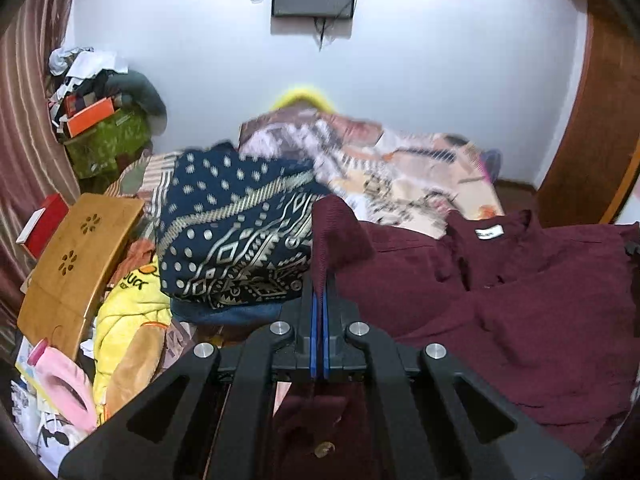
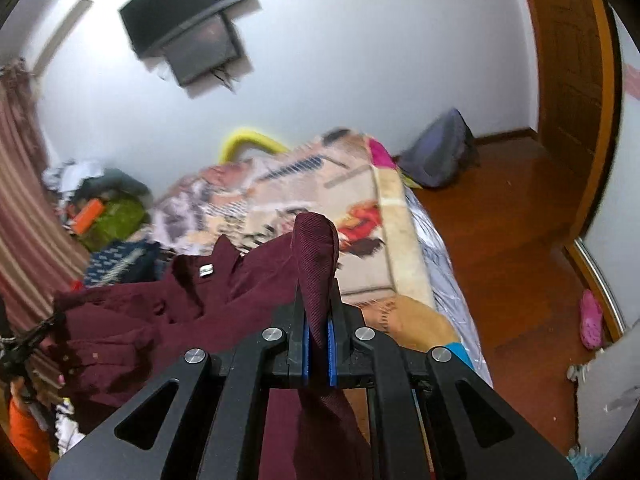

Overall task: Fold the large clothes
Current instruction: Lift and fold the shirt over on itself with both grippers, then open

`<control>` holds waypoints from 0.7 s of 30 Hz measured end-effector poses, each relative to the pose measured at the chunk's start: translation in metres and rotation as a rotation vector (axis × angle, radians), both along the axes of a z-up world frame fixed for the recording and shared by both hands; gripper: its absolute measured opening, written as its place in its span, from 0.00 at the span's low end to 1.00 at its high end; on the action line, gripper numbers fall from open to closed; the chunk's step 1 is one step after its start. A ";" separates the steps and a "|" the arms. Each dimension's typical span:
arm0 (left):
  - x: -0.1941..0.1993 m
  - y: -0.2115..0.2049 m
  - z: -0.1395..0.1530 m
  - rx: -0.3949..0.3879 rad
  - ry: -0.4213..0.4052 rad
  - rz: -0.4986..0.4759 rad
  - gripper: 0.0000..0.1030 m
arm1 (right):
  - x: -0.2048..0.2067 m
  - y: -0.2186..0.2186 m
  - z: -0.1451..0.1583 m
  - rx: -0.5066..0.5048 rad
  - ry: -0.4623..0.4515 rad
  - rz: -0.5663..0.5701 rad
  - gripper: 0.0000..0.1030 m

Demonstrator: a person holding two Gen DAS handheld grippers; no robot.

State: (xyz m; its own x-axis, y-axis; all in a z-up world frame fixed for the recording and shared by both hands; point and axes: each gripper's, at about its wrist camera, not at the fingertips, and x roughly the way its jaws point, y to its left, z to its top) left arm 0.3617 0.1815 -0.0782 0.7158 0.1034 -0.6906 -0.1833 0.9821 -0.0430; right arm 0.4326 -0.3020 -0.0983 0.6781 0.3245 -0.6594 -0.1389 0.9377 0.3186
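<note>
A large maroon shirt (image 1: 520,300) with a white neck label (image 1: 489,233) hangs spread between my two grippers above the bed. My left gripper (image 1: 320,280) is shut on a fold of its cloth, which sticks up past the fingertips. My right gripper (image 2: 318,292) is shut on another fold of the same maroon shirt (image 2: 168,320), with cloth hanging down below the jaws. The left gripper shows at the left edge of the right wrist view (image 2: 24,340).
A bed with a patterned cover (image 2: 304,200) lies ahead. A navy patterned folded cloth (image 1: 236,232), a wooden lap table (image 1: 76,264) and a yellow garment (image 1: 128,320) crowd the left. A cluttered pile (image 1: 100,120) sits in the corner. A grey backpack (image 2: 440,152) rests on the wooden floor.
</note>
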 end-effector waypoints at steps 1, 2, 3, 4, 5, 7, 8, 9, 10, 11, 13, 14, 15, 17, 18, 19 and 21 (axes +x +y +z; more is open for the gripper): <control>0.003 0.001 -0.007 0.003 0.013 0.002 0.00 | 0.005 -0.002 -0.009 -0.005 0.022 -0.008 0.05; 0.011 0.004 -0.021 0.004 0.040 0.009 0.00 | 0.008 -0.004 -0.016 -0.019 0.039 -0.018 0.05; 0.015 0.006 -0.030 0.008 0.056 0.016 0.00 | 0.017 -0.005 -0.030 -0.047 0.064 -0.033 0.05; 0.019 0.008 -0.040 0.021 0.073 0.026 0.00 | 0.020 -0.008 -0.039 -0.066 0.084 -0.043 0.06; 0.021 0.010 -0.045 0.031 0.082 0.031 0.01 | 0.024 -0.011 -0.047 -0.077 0.106 -0.054 0.06; 0.025 0.017 -0.060 0.042 0.111 0.044 0.01 | 0.023 -0.020 -0.056 -0.080 0.141 -0.063 0.06; 0.026 0.019 -0.064 0.039 0.121 0.045 0.01 | 0.026 -0.024 -0.065 -0.078 0.159 -0.064 0.06; 0.028 0.024 -0.072 0.031 0.142 0.045 0.01 | 0.025 -0.027 -0.067 -0.079 0.168 -0.063 0.06; 0.027 0.025 -0.076 0.025 0.155 0.045 0.02 | 0.026 -0.028 -0.071 -0.090 0.179 -0.059 0.06; 0.027 0.026 -0.079 0.023 0.163 0.044 0.02 | 0.024 -0.028 -0.071 -0.098 0.182 -0.059 0.07; 0.025 0.026 -0.085 0.028 0.184 0.035 0.04 | 0.019 -0.026 -0.072 -0.146 0.182 -0.049 0.08; 0.021 0.025 -0.086 0.053 0.188 0.039 0.04 | 0.018 -0.024 -0.071 -0.170 0.177 -0.048 0.08; 0.017 0.024 -0.086 0.072 0.186 0.041 0.04 | 0.013 -0.021 -0.069 -0.215 0.172 -0.048 0.09; 0.012 0.020 -0.084 0.087 0.181 0.033 0.04 | 0.004 -0.021 -0.068 -0.258 0.181 -0.050 0.13; 0.006 0.019 -0.081 0.082 0.180 0.024 0.05 | -0.001 -0.021 -0.066 -0.267 0.186 -0.049 0.15; 0.002 0.019 -0.079 0.075 0.181 0.022 0.08 | -0.007 -0.023 -0.063 -0.268 0.187 -0.046 0.17; -0.009 0.018 -0.072 0.060 0.173 0.027 0.15 | -0.018 -0.026 -0.056 -0.262 0.171 -0.034 0.17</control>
